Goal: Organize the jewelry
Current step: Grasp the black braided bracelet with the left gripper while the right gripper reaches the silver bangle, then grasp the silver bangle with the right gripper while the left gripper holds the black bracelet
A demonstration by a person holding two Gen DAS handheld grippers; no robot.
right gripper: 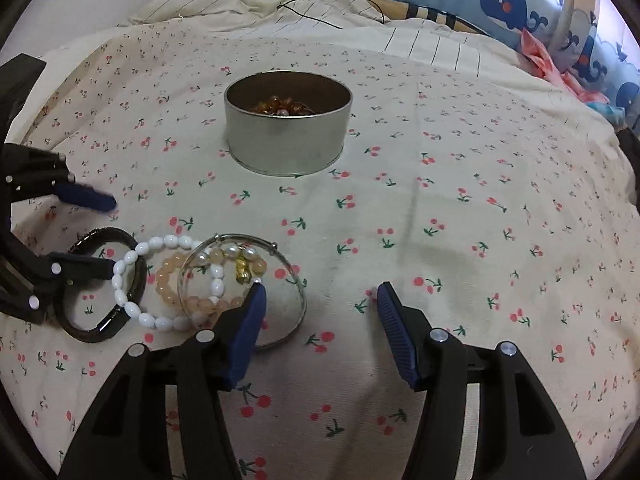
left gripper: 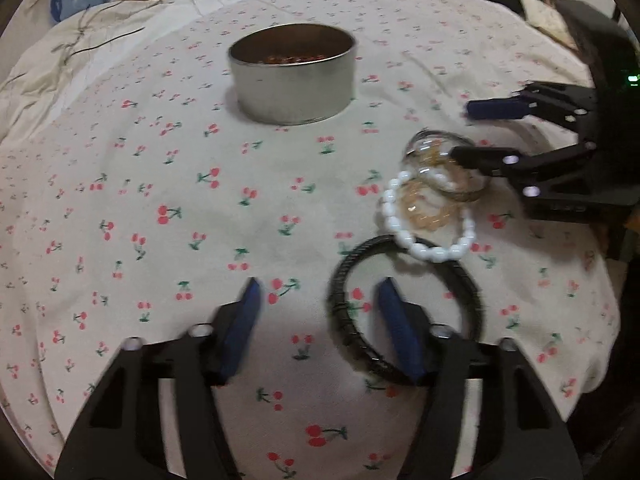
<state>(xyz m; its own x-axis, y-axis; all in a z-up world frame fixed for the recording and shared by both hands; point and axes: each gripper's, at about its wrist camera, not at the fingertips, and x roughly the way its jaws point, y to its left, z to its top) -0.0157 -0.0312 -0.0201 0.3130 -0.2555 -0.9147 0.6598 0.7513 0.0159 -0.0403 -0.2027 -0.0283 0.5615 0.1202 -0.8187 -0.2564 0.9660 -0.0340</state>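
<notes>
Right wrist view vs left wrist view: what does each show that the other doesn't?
Only the right wrist view: a gold charm with pearls inside the silver bangle, amber beads clearly visible in the tin, and whale-print bedding.

Only the left wrist view: dark clutter beyond the sheet's far right edge.

Both: the tin, black bracelet, white bead bracelet, peach bead bracelet, cherry-print sheet, and both grippers, left gripper and right gripper, with fingers apart.

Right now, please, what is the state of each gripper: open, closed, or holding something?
Left gripper: jaws open, one finger inside the black bracelet, nothing gripped.
Right gripper: jaws open, one finger inside the silver bangle, nothing gripped.
</notes>
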